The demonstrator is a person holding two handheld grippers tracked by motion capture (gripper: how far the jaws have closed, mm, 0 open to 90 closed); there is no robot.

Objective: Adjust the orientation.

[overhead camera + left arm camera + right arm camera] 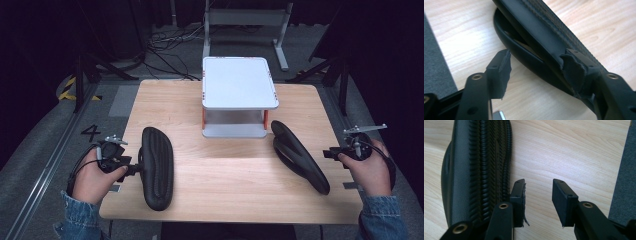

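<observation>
Two black slippers with ribbed soles lie on the wooden table (pixel 225 175). The left slipper (pixel 157 167) lies sole up near the table's left edge. My left gripper (pixel 136 167) is at its side; in the left gripper view the slipper (pixel 544 27) runs across the open jaws, one pad against its sole edge, the other pad (pixel 501 72) clear of it. The right slipper (pixel 300 156) lies slanted at the right. My right gripper (pixel 327 152) stands open just beside it. In the right gripper view the slipper (pixel 479 157) lies outside the jaws (pixel 539 182), with bare wood between them.
A white two-level shelf (pixel 239 82) with orange posts stands at the table's back centre. Grey floor, cables and a metal stand lie beyond the table. The table's edges are close to both hands.
</observation>
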